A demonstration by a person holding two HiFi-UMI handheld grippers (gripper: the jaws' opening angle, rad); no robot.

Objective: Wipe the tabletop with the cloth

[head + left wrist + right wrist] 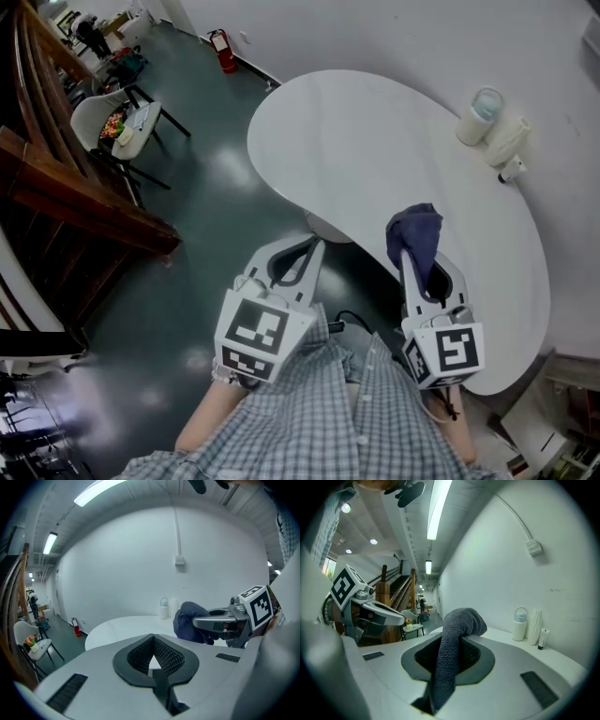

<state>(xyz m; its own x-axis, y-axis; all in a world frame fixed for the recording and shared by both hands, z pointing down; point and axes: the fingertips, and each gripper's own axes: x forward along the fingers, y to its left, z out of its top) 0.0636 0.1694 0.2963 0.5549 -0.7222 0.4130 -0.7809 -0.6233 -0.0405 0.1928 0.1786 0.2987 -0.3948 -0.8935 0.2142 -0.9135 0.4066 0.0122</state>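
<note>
Dark cloth (449, 660) was clamped between the right gripper's (458, 641) jaws, bunched over their tips; the left gripper's (153, 639) jaws were closed together, empty, with the tabletop (122, 625) ahead

dark blue cloth (419, 228), bunched, pinched between fingers of right gripper (415, 260), above white rounded tabletop (366, 141)

Holds the left gripper (312, 249) just short of the table's (375, 141) near edge, jaws closed tip to tip with nothing between. Holds the right gripper (418, 269) over that same edge, jaws pinched on the cloth (418, 225). Points both toward the table, side by side and apart.
</note>
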